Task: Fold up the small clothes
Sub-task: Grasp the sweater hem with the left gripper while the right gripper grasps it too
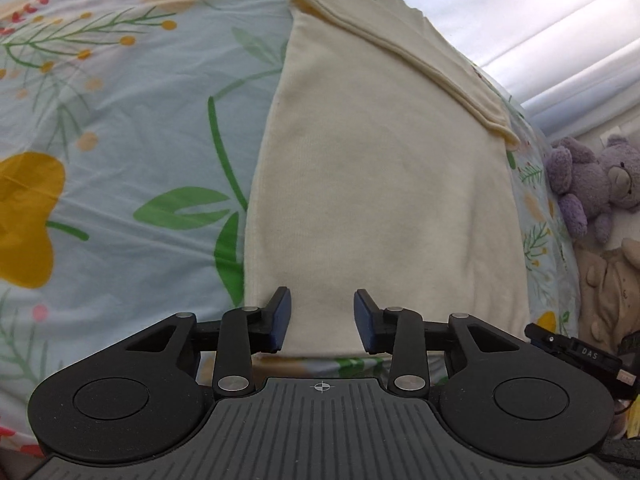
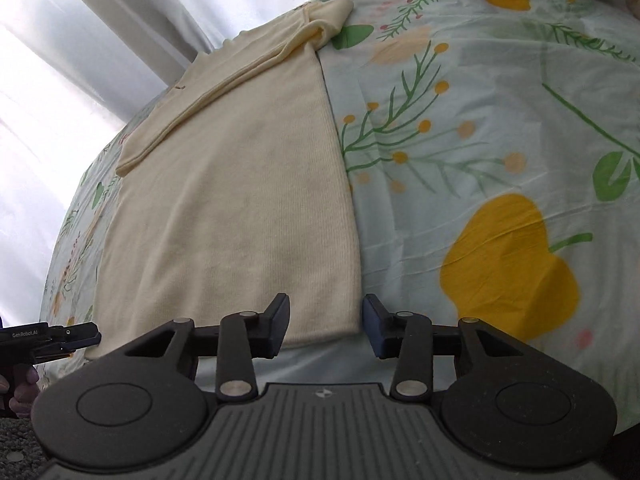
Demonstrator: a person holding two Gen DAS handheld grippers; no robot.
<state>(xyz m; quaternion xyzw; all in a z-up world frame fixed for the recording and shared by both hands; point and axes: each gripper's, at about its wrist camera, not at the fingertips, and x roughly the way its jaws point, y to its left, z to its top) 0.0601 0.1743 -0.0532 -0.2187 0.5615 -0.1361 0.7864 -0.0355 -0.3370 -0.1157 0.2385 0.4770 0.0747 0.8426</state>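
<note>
A cream knit garment (image 1: pixel 380 200) lies flat and folded lengthwise on the floral bedsheet (image 1: pixel 120 120), with one sleeve (image 1: pixel 400 48) laid across its far part. My left gripper (image 1: pixel 322 320) stands open over the near hem by the left corner; the cloth lies between the pads without being pinched. In the right wrist view the same garment (image 2: pixel 240 200) stretches away, its sleeve (image 2: pixel 224 84) folded over. My right gripper (image 2: pixel 326 324) is open astride the near right corner of the hem.
Bright white curtains (image 1: pixel 540 20) hang past the bed's far side. A purple plush bear (image 1: pixel 592 184) and a beige plush toy (image 1: pixel 608 292) sit to the right of the garment. The sheet (image 2: pixel 480 120) spreads wide on the right. A hand (image 2: pixel 20 396) holds the other gripper at lower left.
</note>
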